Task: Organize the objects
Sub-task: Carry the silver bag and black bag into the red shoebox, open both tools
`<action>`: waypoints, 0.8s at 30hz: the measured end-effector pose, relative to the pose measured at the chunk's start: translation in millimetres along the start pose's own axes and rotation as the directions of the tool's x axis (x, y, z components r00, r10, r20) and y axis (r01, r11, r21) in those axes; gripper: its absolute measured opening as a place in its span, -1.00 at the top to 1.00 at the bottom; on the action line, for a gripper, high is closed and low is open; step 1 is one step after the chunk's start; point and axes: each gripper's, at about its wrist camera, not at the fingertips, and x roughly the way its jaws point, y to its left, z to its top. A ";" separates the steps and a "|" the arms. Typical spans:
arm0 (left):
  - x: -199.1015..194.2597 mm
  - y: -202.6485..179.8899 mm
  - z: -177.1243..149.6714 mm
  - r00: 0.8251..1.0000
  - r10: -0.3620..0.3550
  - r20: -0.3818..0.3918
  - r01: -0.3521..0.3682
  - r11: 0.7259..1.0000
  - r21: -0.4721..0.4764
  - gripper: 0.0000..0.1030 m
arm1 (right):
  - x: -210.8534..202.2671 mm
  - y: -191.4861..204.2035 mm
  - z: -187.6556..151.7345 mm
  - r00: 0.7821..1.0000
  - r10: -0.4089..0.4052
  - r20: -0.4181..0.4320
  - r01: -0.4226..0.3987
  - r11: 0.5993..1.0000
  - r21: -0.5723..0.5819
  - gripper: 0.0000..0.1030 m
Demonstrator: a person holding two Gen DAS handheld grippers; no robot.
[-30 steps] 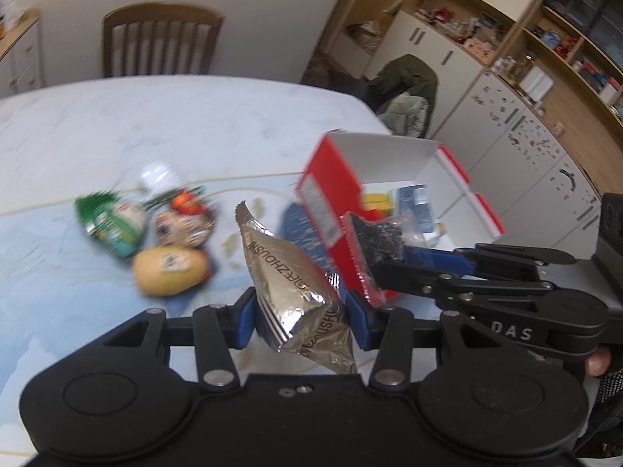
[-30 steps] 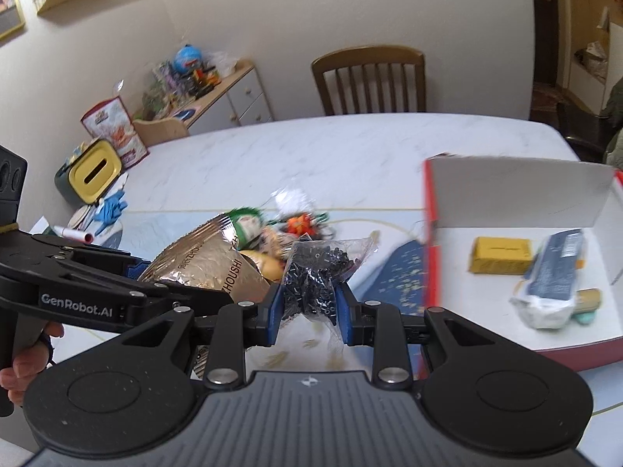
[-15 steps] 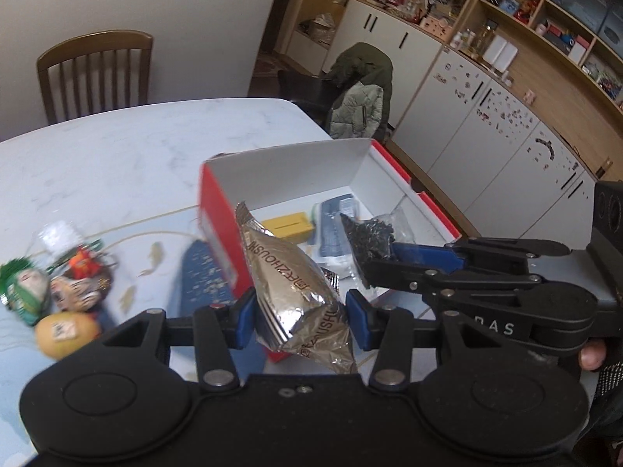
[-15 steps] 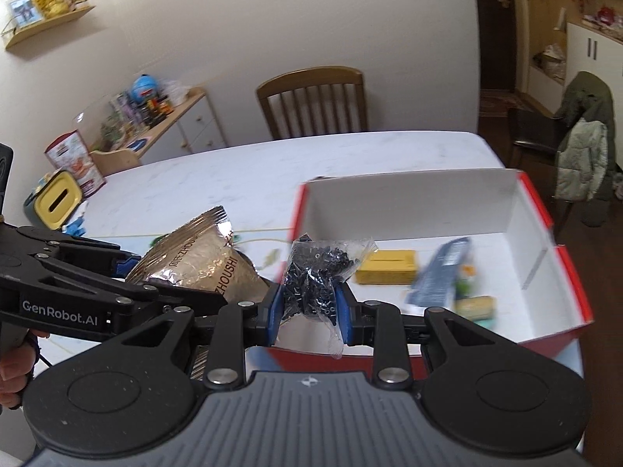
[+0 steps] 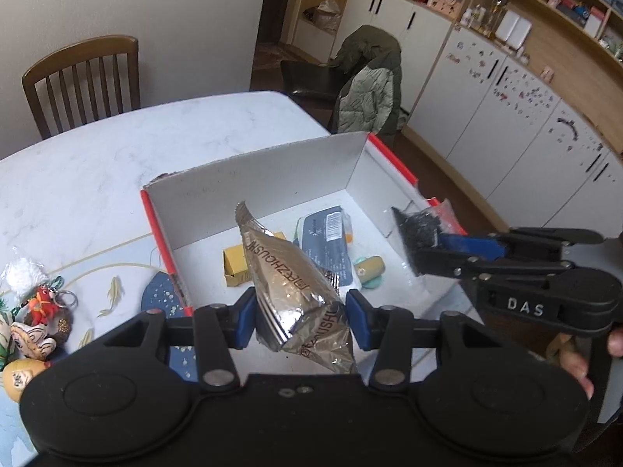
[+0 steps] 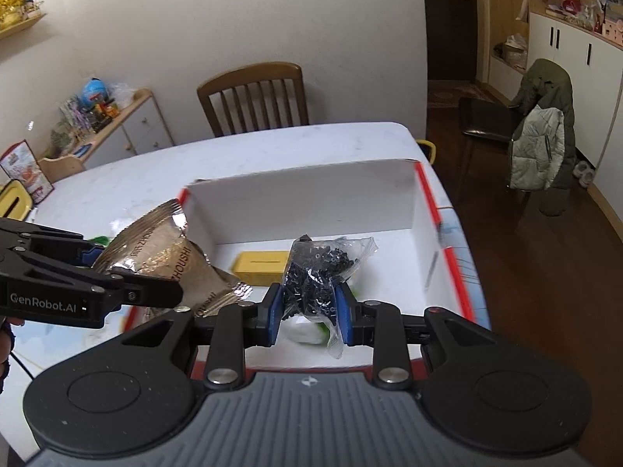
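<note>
A foil snack pouch (image 5: 290, 284) is clamped between the pads of the left gripper (image 5: 301, 317), and a clear bag of small black pieces (image 6: 311, 272) is pinched by the right gripper (image 6: 307, 313). Both are held above the open red-edged box (image 5: 272, 179) (a yellow carton (image 5: 233, 266) and a dark packet (image 5: 325, 245) already lie inside), presumably so they can be dropped in. Toys (image 5: 37, 323) are left on the table (image 5: 97, 148).

A home dining room is indicated: beside the white table (image 6: 272, 155), a wooden chair (image 6: 253, 97), a jacket-draped chair (image 6: 541, 124), and sticker-covered white cabinets (image 5: 506, 109) are seen.
</note>
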 end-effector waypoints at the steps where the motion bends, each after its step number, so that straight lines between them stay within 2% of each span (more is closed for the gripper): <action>1: 5.3 -0.1 1.0 1.000 0.008 -0.008 -0.008 1.000 -0.002 0.10 | 4.6 -3.7 1.1 1.000 -0.005 -0.007 0.005 1.000 -0.003 0.45; 9: 40.3 0.9 6.8 0.995 0.073 -0.069 -0.074 0.997 -0.021 0.10 | 47.3 -20.8 7.7 0.996 -0.046 -0.073 0.042 0.997 -0.057 0.45; 24: 83.9 1.9 14.6 0.977 0.151 -0.149 -0.149 0.989 0.027 0.10 | 102.8 -23.2 11.3 0.980 -0.076 -0.183 0.048 0.987 -0.151 0.45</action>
